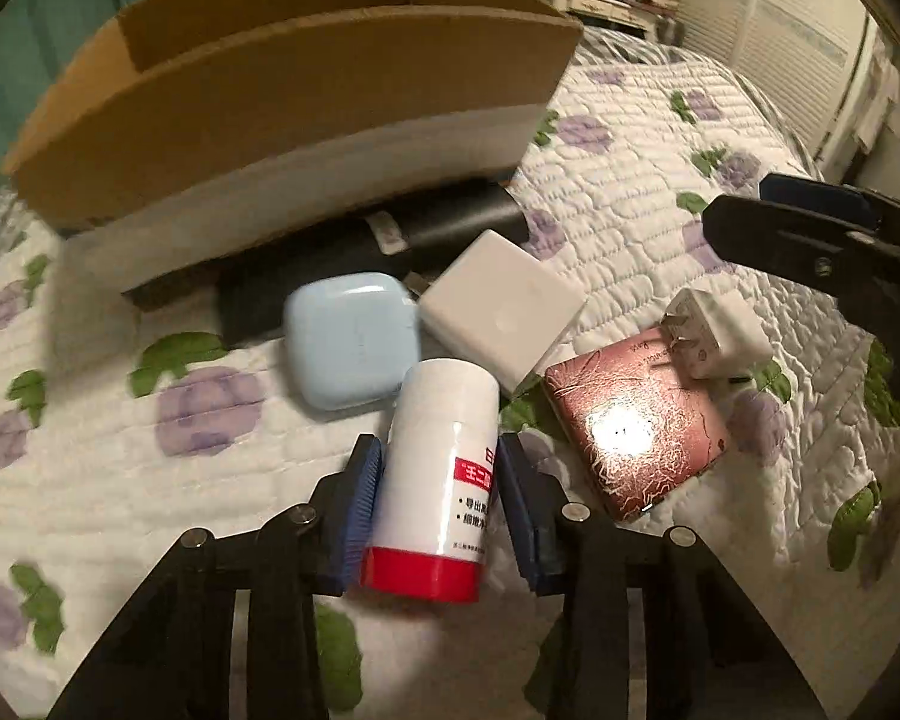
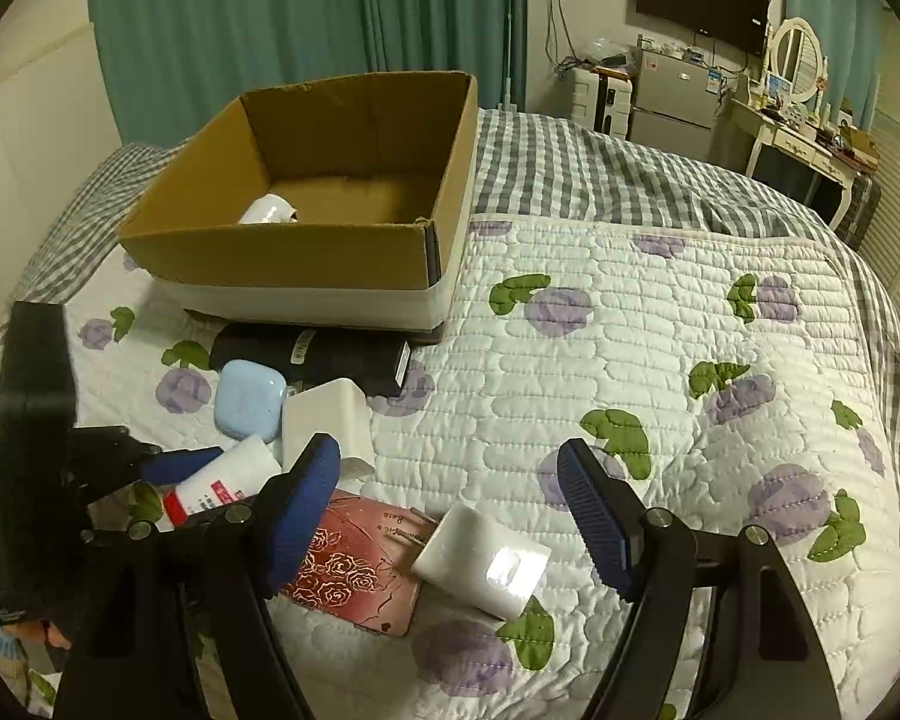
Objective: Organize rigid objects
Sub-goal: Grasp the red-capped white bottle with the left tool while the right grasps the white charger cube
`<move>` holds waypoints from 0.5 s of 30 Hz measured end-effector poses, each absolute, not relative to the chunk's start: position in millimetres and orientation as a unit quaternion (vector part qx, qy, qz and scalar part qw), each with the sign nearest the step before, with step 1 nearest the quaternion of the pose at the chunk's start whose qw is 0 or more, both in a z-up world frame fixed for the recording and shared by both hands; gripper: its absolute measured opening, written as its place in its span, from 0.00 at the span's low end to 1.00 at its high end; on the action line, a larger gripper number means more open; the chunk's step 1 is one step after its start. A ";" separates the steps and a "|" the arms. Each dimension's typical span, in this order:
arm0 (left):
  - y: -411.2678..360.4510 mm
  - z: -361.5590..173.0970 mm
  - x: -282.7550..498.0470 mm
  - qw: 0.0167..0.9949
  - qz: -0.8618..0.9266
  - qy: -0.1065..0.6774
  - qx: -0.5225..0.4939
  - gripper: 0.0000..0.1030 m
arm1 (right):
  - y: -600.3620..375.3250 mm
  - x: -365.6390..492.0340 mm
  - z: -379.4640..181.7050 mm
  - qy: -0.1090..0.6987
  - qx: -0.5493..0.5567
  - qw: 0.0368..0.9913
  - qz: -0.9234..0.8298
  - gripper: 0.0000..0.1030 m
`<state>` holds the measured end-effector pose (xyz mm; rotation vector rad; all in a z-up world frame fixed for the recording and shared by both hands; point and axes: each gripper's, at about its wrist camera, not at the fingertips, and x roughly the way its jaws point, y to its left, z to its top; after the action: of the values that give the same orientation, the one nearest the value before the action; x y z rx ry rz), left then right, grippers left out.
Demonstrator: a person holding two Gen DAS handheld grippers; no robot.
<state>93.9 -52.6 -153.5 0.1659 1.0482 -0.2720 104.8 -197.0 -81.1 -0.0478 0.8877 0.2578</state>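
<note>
My left gripper point(image 1: 439, 501) is shut on a white bottle with a red cap point(image 1: 435, 480), low over the quilt; the bottle also shows in the right wrist view point(image 2: 222, 483). Around it lie a light blue case point(image 1: 351, 339), a white block point(image 1: 501, 306), a red rose-patterned case point(image 1: 633, 429), a white plug charger point(image 1: 717, 330) and a black box point(image 1: 390, 252). My right gripper point(image 2: 450, 510) is open and empty, just above the plug charger point(image 2: 483, 561) and the red case point(image 2: 348, 564). The cardboard box point(image 2: 306, 252) holds a white roll point(image 2: 268, 210).
The cardboard box point(image 1: 294, 90) stands on the flowered quilt point(image 2: 660, 360) just beyond the pile. The black box point(image 2: 330, 357) lies against its front wall. A checked blanket, fridge, desk and curtains lie further back.
</note>
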 end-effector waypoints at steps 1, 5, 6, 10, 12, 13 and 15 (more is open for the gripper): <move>-47.7 -146.2 88.8 0.860 -0.119 0.491 0.070 0.37 | -197.1 104.6 -81.1 0.428 -0.023 0.895 0.124 0.73; -31.4 -117.8 80.9 0.887 -0.084 0.452 0.045 0.36 | -191.4 105.4 -83.7 0.427 -0.031 0.895 0.127 0.73; -28.3 -112.3 83.2 0.893 -0.071 0.443 0.042 0.35 | -187.9 105.8 -85.0 0.429 -0.035 0.893 0.129 0.73; -6.4 -101.3 86.6 0.908 -0.003 0.417 0.043 0.36 | -169.0 107.8 -91.6 0.434 -0.056 0.887 0.145 0.73; 2.3 -102.0 87.8 0.907 0.005 0.421 0.030 0.36 | -156.3 110.6 -96.6 0.436 -0.067 0.884 0.156 0.73; 6.2 -103.1 88.4 0.906 0.007 0.423 0.022 0.36 | -150.3 112.6 -99.2 0.438 -0.073 0.881 0.160 0.73; 8.7 -105.3 91.1 0.905 0.014 0.425 0.020 0.36 | -137.3 118.9 -106.4 0.445 -0.084 0.876 0.166 0.73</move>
<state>91.1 8.7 -105.3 0.0423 0.8781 0.0296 118.9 -137.3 -106.4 -0.1763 0.9289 0.3462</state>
